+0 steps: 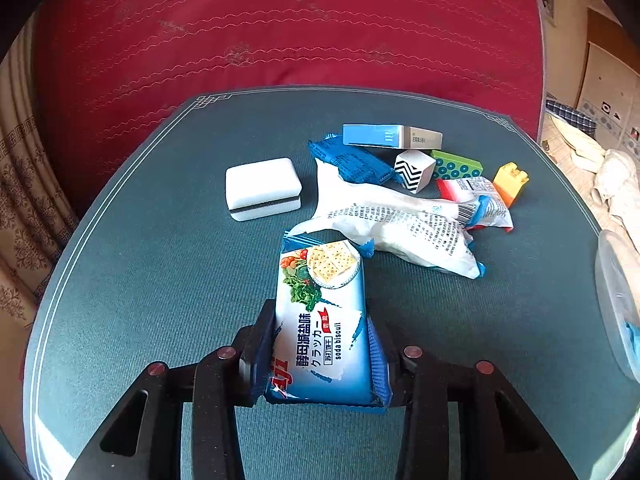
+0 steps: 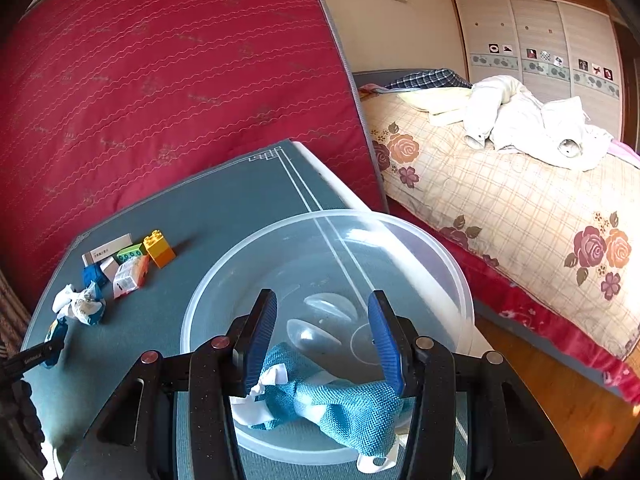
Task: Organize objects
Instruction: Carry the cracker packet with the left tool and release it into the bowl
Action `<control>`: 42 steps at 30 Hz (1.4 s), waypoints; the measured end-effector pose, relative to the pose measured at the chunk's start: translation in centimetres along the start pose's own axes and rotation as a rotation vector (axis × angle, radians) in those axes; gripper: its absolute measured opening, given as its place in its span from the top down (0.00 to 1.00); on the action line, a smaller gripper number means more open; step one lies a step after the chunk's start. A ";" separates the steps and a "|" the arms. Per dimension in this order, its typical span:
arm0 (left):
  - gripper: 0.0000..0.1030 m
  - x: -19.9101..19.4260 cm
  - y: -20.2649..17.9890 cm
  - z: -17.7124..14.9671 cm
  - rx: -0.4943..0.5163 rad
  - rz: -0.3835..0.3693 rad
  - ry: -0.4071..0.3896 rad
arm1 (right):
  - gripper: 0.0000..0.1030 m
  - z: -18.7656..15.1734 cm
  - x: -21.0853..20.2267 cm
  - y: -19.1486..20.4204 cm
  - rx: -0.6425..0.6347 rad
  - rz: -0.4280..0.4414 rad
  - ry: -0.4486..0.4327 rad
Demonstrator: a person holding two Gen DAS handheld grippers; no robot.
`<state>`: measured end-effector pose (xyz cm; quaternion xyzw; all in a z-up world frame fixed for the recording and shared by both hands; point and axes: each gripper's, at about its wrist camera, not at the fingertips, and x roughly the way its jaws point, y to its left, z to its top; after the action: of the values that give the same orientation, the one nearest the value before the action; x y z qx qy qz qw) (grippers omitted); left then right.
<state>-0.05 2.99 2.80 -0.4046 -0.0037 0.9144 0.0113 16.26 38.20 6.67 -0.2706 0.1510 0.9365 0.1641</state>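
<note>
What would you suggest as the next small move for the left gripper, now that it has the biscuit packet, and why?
Probably carry it right, toward the clear bowl. The left gripper is shut on the biscuit packet, the bowl already holds a blue cloth, and the right gripper hangs open above that cloth, so it may need to clear the way first.

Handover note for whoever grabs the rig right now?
Left claw: shut on the soda biscuit pack, over the mat.
Right claw: open, over the clear bowl, holding nothing.
Done: blue cloth lies in the bowl.
Left on the mat: white sponge, white wrapper, blue packet, blue box, zigzag cube, green block, yellow-orange block.
</note>
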 end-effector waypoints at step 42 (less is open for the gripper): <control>0.42 -2.4 -27.7 0.4 0.446 -0.554 0.028 | 0.52 0.2 -1.0 -5.1 0.071 0.000 -0.029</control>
<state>1.75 30.63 5.30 -0.3881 0.0868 0.8495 0.3468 18.91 42.65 6.38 -0.2511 0.1818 0.9343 0.1759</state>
